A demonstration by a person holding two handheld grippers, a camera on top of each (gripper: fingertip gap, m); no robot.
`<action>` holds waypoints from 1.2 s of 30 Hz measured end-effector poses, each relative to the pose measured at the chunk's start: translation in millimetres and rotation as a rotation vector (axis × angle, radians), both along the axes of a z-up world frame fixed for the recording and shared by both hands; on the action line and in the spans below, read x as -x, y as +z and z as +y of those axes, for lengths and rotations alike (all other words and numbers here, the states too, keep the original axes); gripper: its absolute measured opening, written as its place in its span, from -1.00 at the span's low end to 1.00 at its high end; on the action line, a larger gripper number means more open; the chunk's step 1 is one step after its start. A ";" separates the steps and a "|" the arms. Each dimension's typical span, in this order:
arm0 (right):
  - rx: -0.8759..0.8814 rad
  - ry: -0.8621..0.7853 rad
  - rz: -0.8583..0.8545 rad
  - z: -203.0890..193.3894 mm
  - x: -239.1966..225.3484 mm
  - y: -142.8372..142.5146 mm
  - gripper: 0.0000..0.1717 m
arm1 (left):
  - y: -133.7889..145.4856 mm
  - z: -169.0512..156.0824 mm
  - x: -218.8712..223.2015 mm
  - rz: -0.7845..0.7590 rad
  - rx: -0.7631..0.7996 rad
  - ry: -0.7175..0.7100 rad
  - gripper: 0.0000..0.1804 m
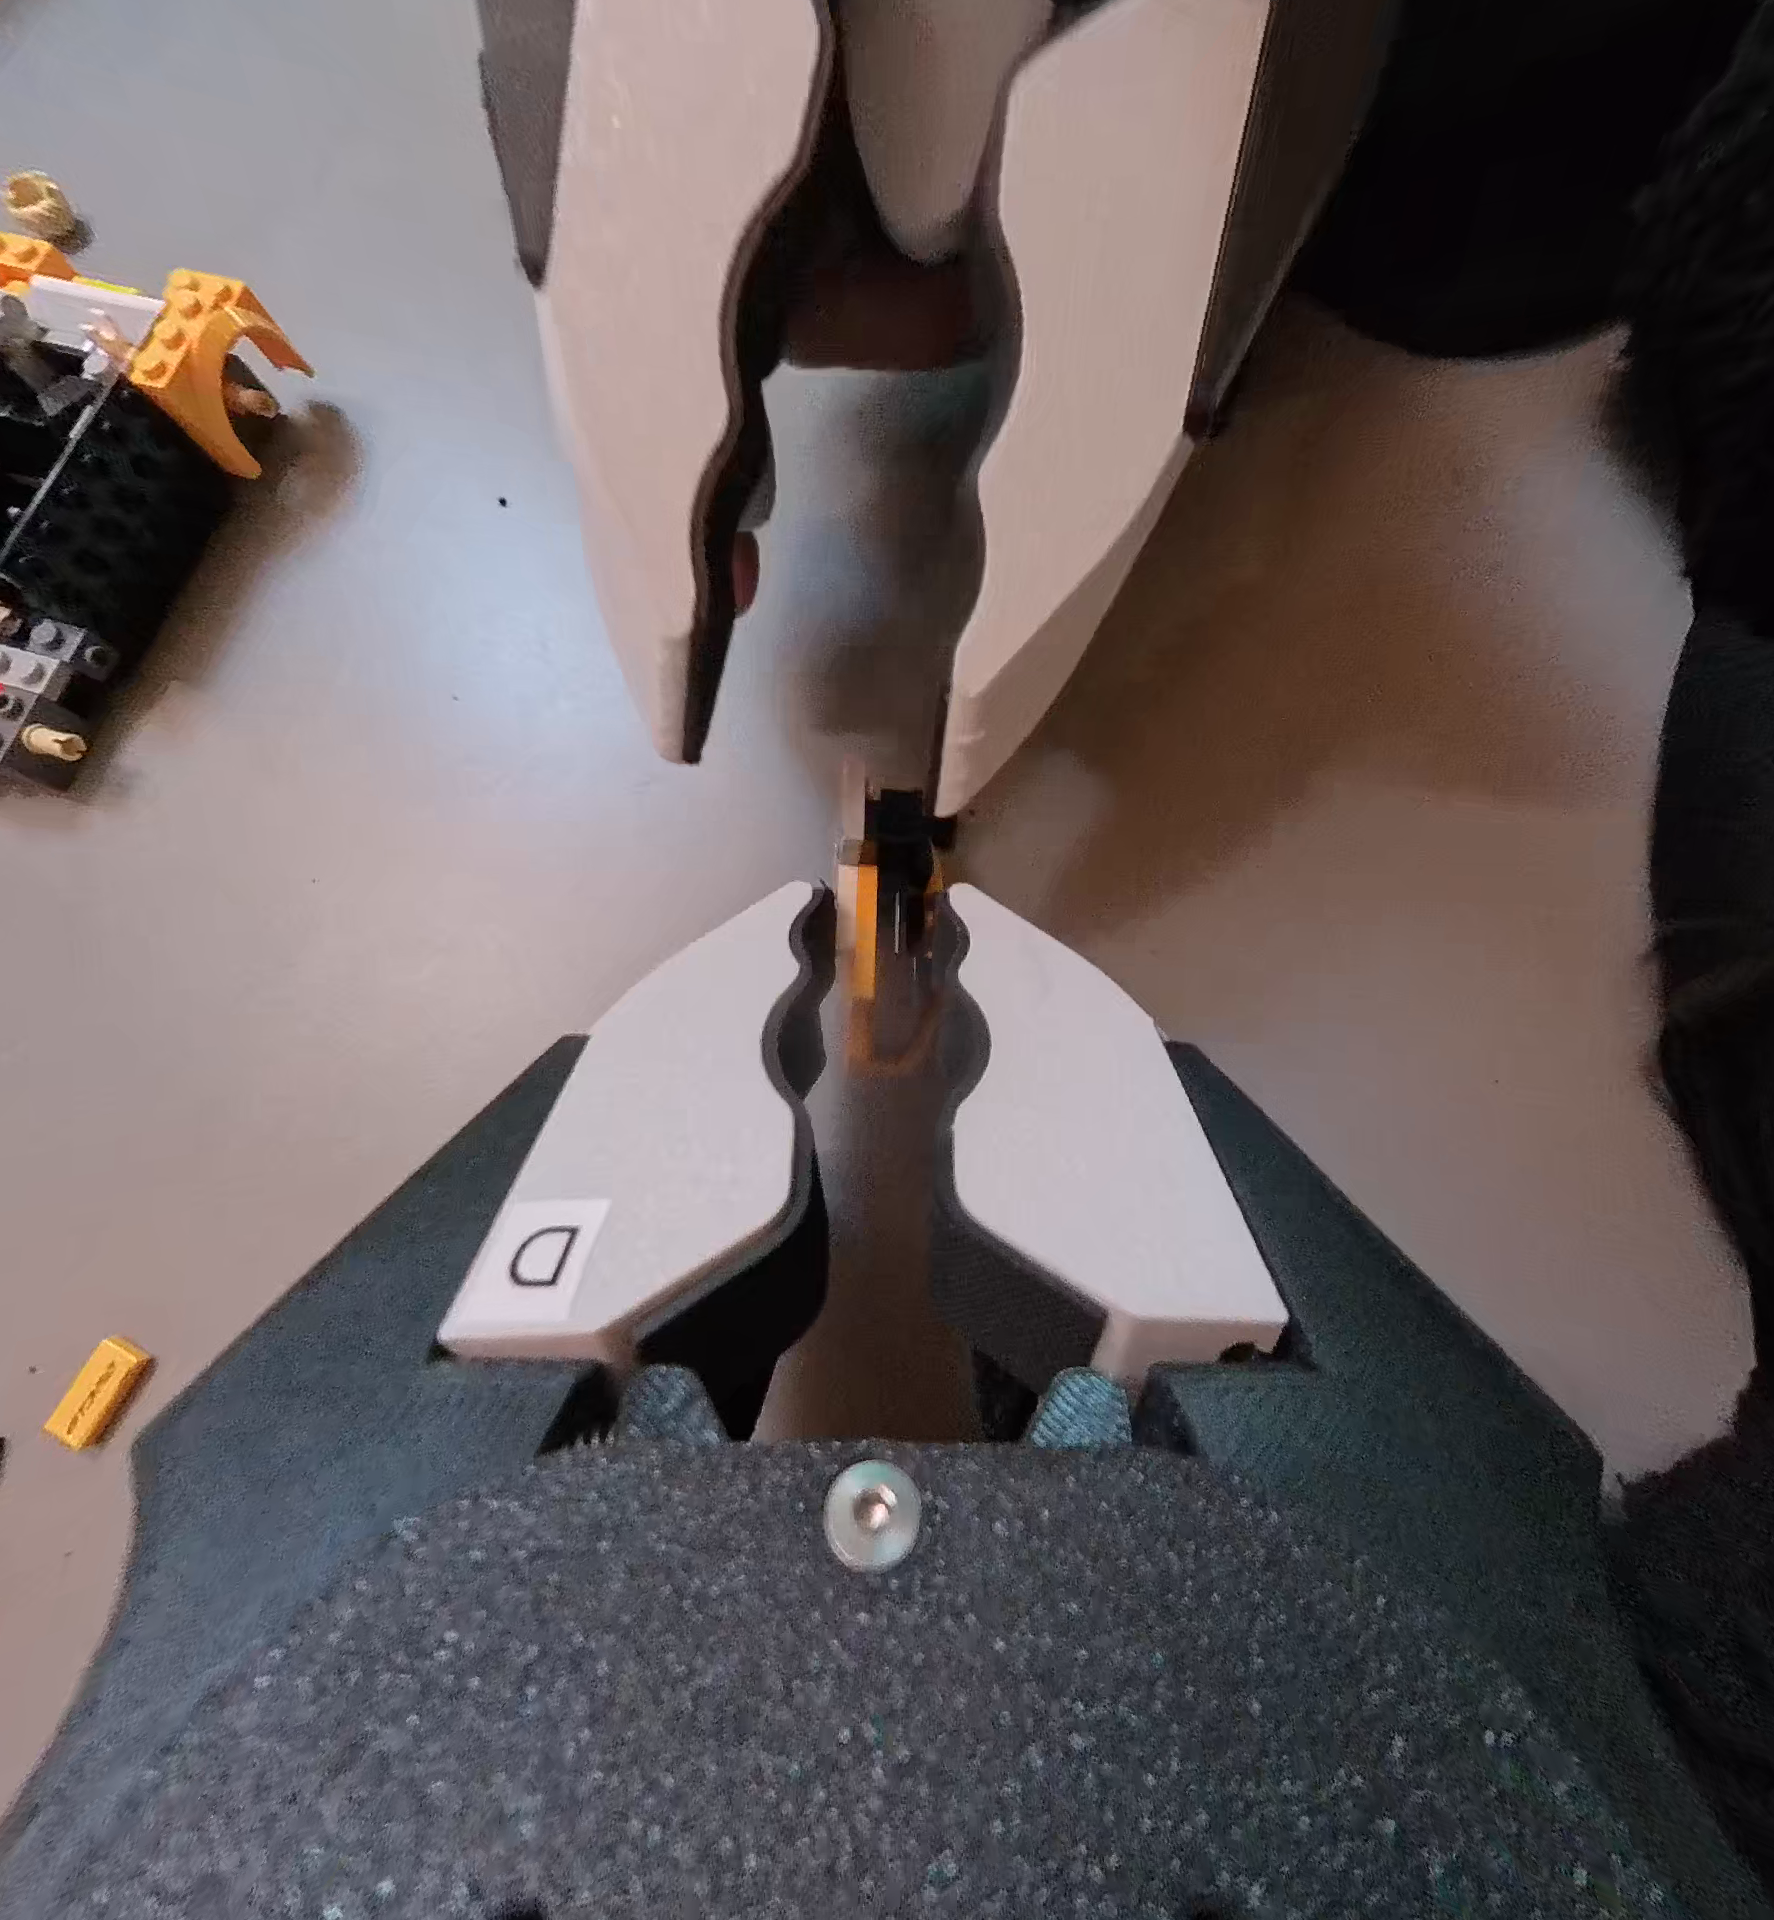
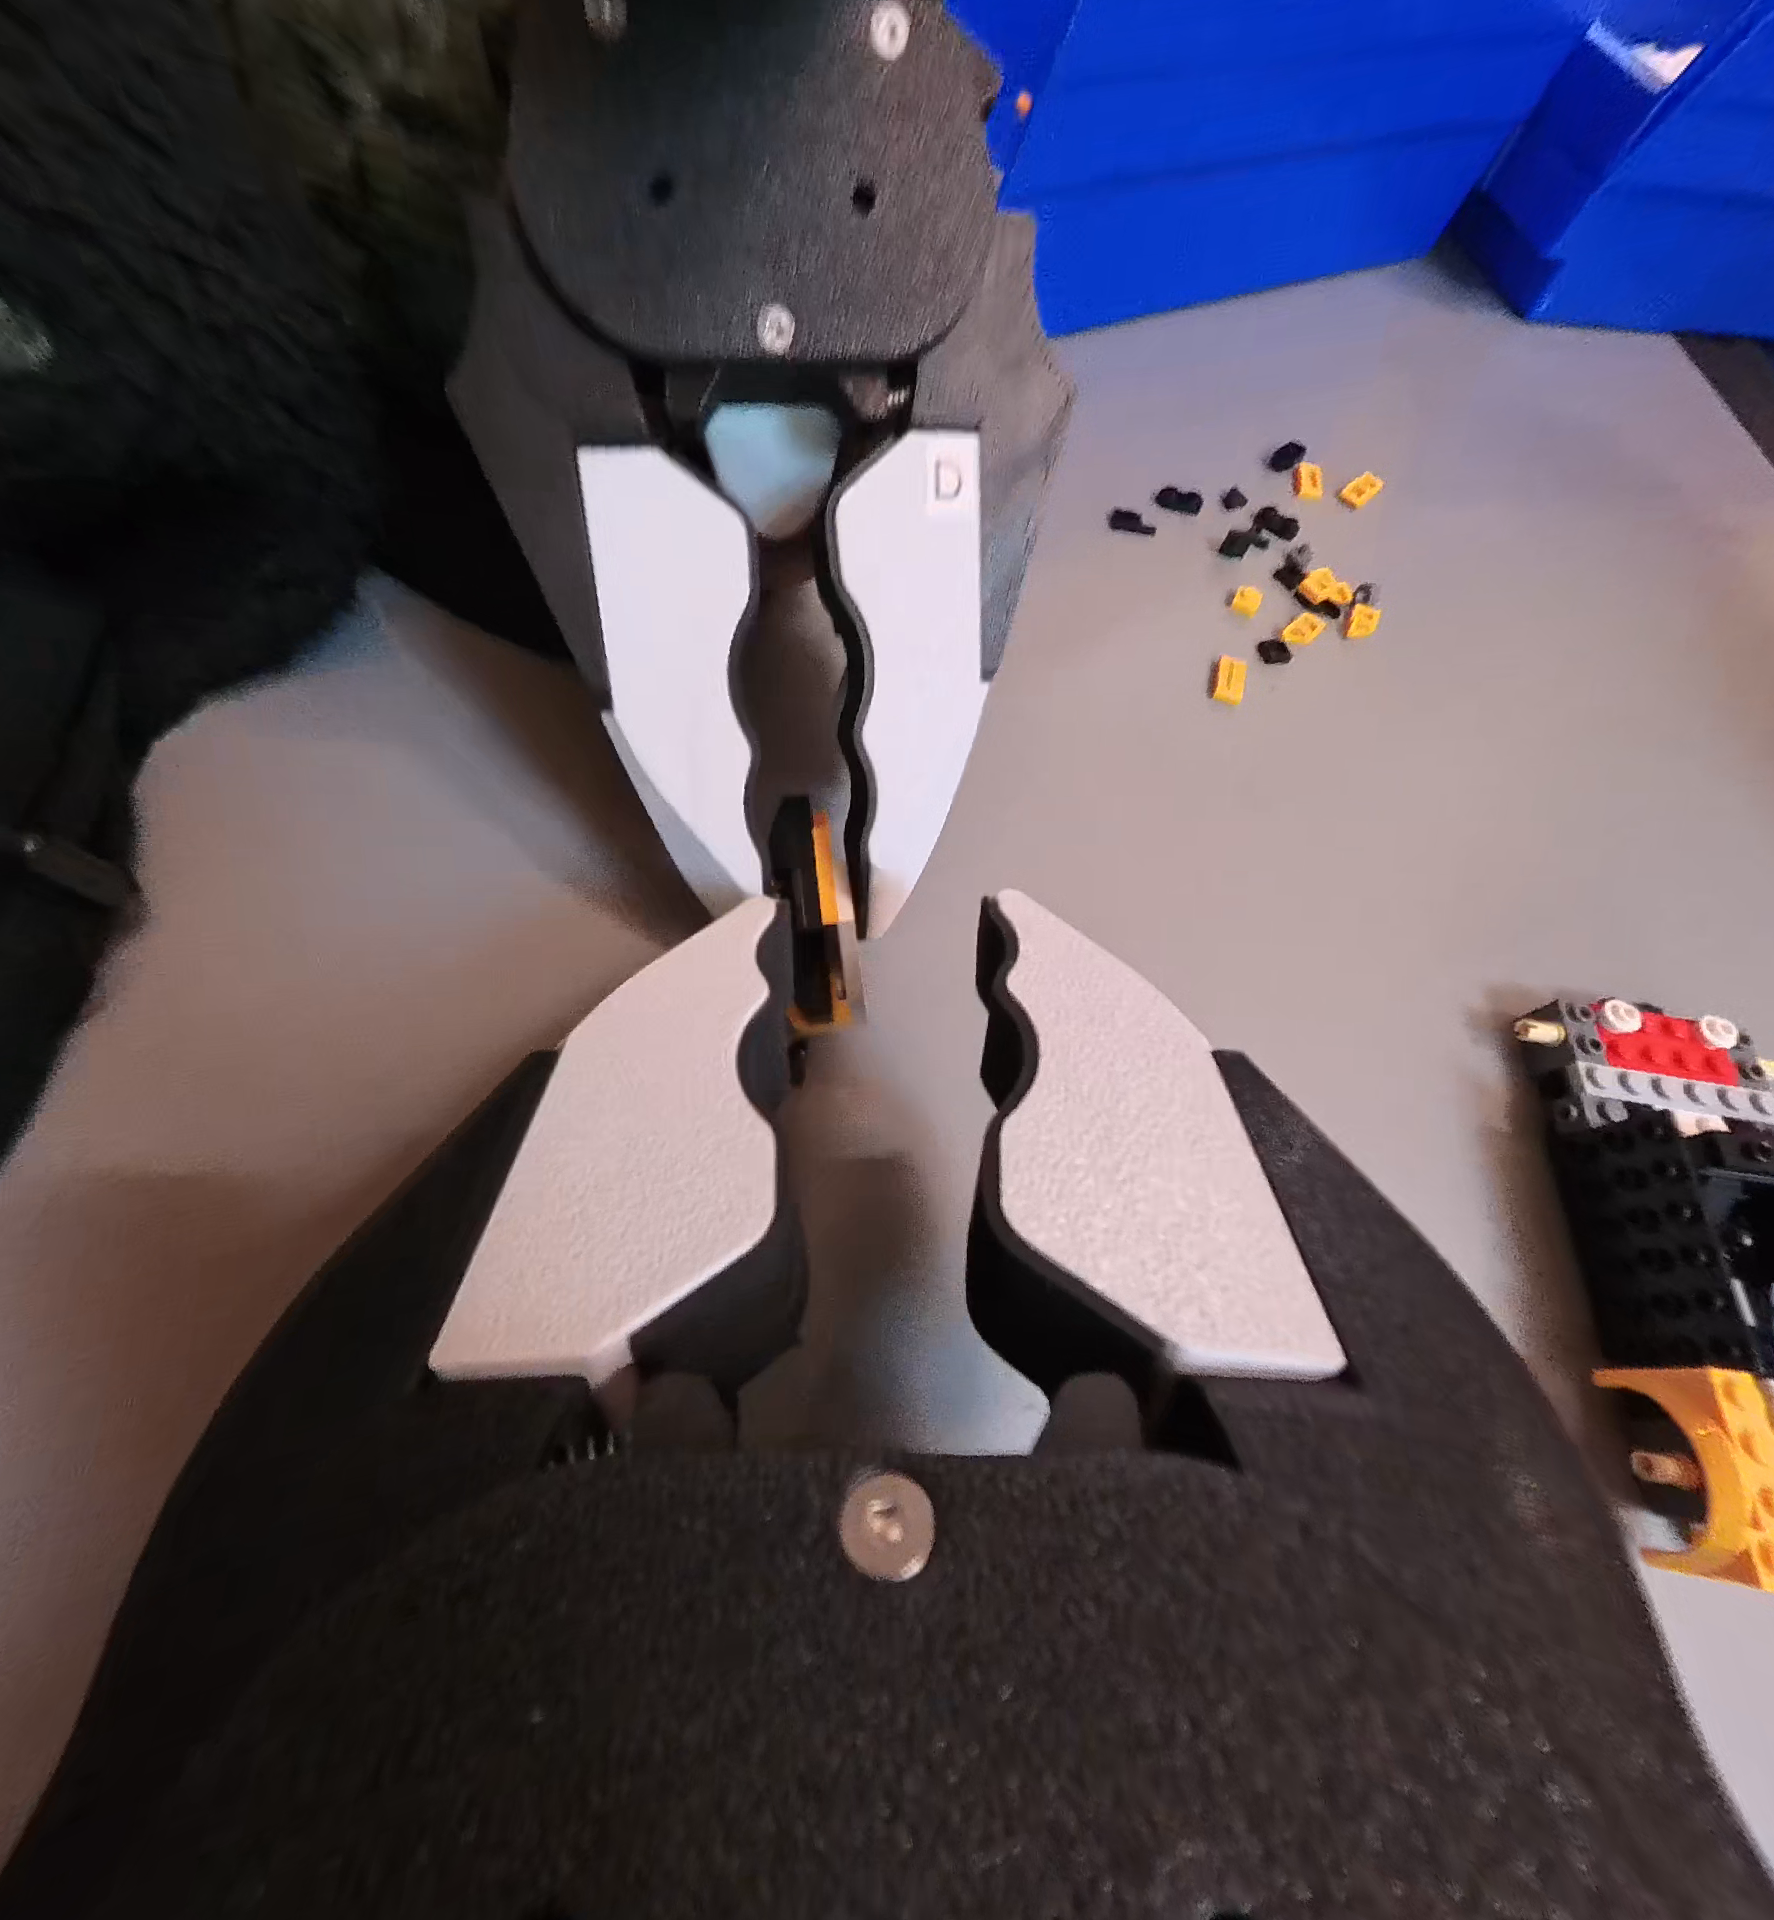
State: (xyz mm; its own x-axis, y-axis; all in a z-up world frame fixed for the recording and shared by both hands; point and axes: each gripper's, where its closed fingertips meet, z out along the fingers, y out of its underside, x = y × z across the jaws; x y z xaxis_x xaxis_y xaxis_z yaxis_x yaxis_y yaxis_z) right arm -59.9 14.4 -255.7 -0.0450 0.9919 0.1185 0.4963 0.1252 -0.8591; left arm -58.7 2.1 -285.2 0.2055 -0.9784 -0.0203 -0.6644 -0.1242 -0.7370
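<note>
Bricks make up the small piece we see between the two grippers: a thin stack of black, orange-yellow and pale layers, standing on edge above the grey bench. In the left wrist view the same piece shows as narrow black and orange strips.

Much of it is hard to read. Blur smears its edges in both views, and its inner end sinks into shadow between the left fingers, so we cannot count the bricks or tell their shapes. A dark fuzzy mass fills one side of each picture, cut off by the frame.

The left gripper has its jaws drawn close and clamped on the piece, pads pressing both flat faces. The right gripper has its jaws well apart: one fingertip lies against the black side of the piece, the other stands clear of it.

Farther off lie a brick model, loose black and yellow bricks, and blue bins.
</note>
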 end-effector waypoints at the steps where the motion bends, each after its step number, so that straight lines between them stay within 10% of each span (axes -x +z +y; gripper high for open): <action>1: 0.009 -0.003 0.006 0.1 0.0 2.2 -0.62 | -0.2 0.5 -0.2 0.003 -0.007 0.002 -0.81; 36: 0.168 0.082 -0.138 -18.8 -5.0 -18.9 -0.83 | 4.5 -6.8 -3.3 0.029 -0.058 -0.036 -0.80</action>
State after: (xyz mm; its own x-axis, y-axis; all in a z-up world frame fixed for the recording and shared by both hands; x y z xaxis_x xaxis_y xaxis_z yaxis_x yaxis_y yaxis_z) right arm -54.8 -4.4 -274.6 -0.1310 0.9895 -0.0607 0.6042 0.0311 -0.7963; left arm -55.4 -4.8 -280.7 0.1690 -0.9822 -0.0826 -0.6889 -0.0577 -0.7226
